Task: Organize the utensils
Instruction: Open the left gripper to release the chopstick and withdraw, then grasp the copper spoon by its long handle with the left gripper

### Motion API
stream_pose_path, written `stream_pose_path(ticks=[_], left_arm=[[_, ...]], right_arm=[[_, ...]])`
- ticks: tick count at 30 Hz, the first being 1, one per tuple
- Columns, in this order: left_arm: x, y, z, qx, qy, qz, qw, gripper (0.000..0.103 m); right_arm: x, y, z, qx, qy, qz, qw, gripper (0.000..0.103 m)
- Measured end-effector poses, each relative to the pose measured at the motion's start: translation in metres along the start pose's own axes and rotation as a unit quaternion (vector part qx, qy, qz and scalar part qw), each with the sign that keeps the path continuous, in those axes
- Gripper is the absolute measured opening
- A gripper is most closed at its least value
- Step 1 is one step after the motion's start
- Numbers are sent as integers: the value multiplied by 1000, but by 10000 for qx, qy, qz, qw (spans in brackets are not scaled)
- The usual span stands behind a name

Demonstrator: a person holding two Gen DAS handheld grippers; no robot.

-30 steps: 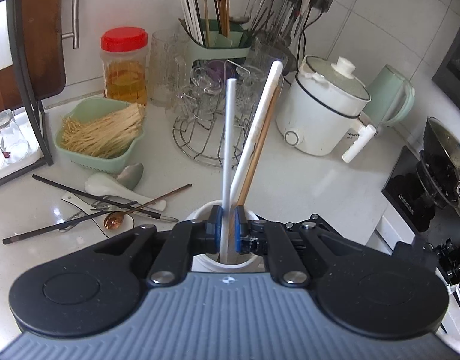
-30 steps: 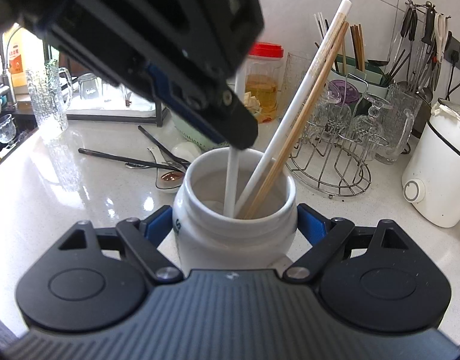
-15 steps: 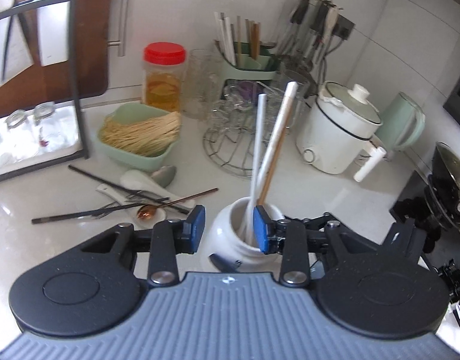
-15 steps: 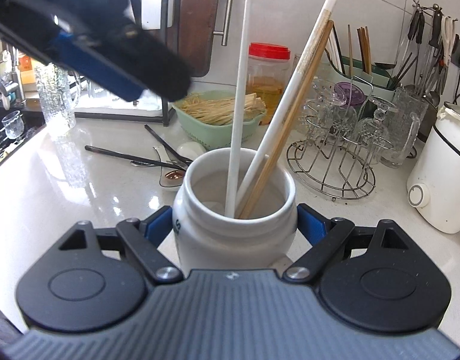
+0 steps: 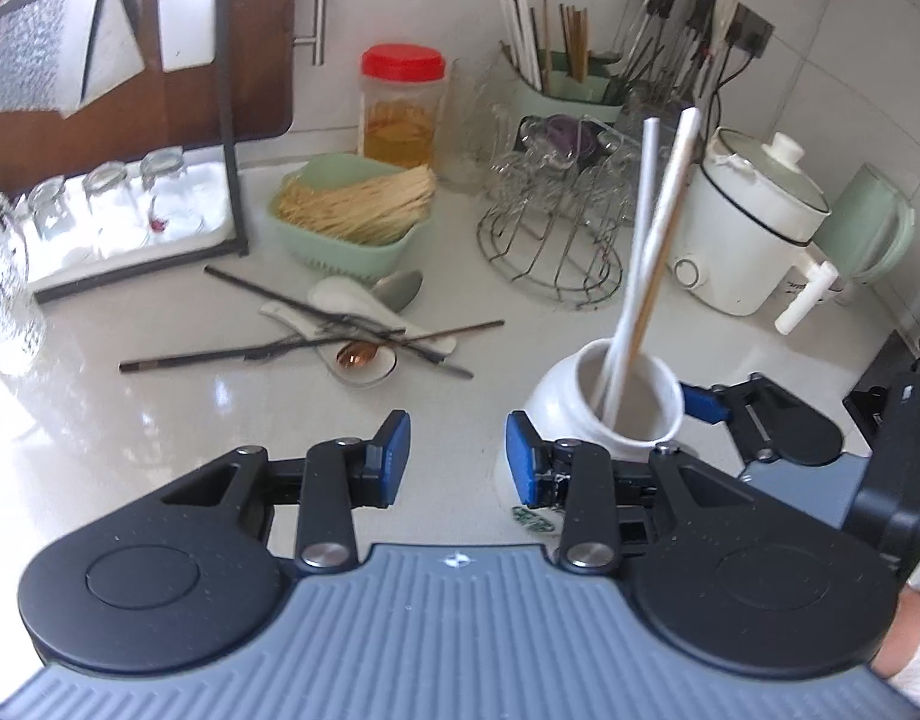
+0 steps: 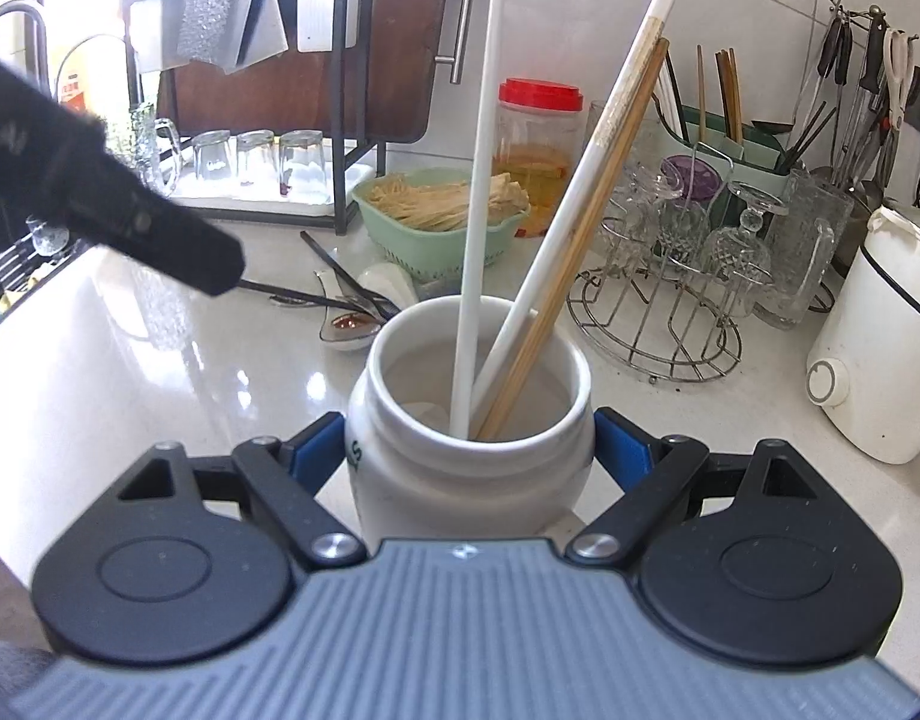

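Note:
My right gripper point(image 6: 469, 450) is shut on a white ceramic jar point(image 6: 469, 420), its blue pads pressed to both sides. Two white chopsticks point(image 6: 478, 210) and a wooden chopstick point(image 6: 580, 276) stand inside, leaning right. In the left wrist view the jar point(image 5: 604, 408) sits just right of my left gripper point(image 5: 457, 441), which is open over bare counter with nothing between its fingers. A pile of loose utensils point(image 5: 352, 330) lies beyond: black chopsticks, white spoons, a metal spoon and a copper spoon. The left tool's dark body point(image 6: 130, 210) shows blurred at the left.
Behind the pile stand a green basket of pale sticks point(image 5: 352, 222) and a red-lidded jar point(image 5: 403, 108). A wire rack of glasses point(image 5: 556, 234), a green utensil holder point(image 5: 568, 84), a white electric pot point(image 5: 754, 228) and a green kettle point(image 5: 868, 228) line the back right. A black-framed rack with glasses point(image 5: 130, 210) is at the left.
My left gripper let go of the white chopstick, opened and drew back to the left of the jar. The chopstick now stands in the jar. The right gripper kept its hold.

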State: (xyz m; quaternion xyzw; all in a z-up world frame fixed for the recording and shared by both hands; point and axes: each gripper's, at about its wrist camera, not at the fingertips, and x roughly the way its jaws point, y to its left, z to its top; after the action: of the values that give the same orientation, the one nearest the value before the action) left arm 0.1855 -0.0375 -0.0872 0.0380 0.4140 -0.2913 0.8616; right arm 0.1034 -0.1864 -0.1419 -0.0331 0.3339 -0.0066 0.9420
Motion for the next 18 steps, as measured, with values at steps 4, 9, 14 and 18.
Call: stream_pose_path(ticks=[4, 9, 14, 18], left_arm=[[6, -1, -8, -37, 68, 86, 9999, 40], [16, -4, -9, 152, 187, 173, 9996, 40], [30, -2, -3, 558, 343, 262, 9975, 40], [45, 0, 5, 763, 427, 210, 9959, 40]], right_arm=[[-5, -4, -6, 1, -28, 0, 10000, 90], [-8, -6, -9, 22, -83, -7, 10000, 90], [-10, -6, -14, 100, -218, -82, 9997, 90], [-10, -7, -14, 81, -241, -68, 9997, 90]])
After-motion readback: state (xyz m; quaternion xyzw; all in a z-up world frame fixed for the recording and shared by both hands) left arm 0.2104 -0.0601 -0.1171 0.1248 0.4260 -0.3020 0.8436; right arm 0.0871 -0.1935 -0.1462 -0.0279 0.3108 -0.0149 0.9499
